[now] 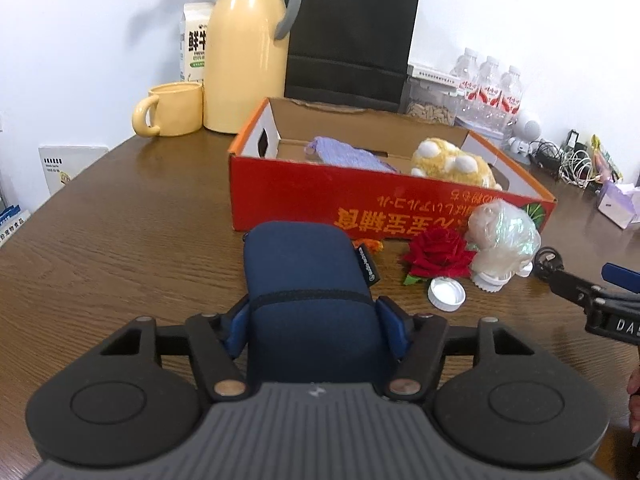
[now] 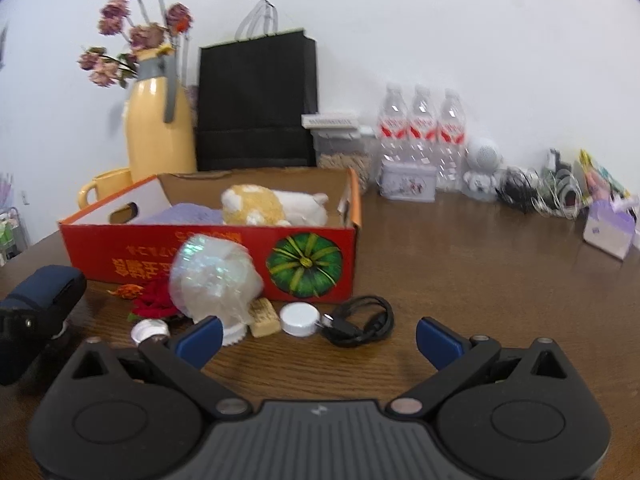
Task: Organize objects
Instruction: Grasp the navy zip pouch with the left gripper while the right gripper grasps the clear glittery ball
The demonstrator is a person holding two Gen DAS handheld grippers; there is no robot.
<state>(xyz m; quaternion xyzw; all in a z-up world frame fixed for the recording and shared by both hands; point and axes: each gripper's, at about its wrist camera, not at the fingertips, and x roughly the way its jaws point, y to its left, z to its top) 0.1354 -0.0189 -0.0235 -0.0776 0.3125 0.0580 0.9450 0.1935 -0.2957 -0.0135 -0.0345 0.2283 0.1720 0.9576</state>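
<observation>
Our left claw (image 1: 316, 330) is clamped on the navy pouch (image 1: 310, 280) at lower centre; it looks soft and light, so we grip mid-body. Our right claw (image 2: 318, 338) stands apart, empty, facing the red box (image 2: 208, 256).

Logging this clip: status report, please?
Left gripper shut on navy pouch; right gripper open, empty. Red box ahead, holding plush and purple cloth. Rose, wrapped toy, caps crowd its front.
</observation>
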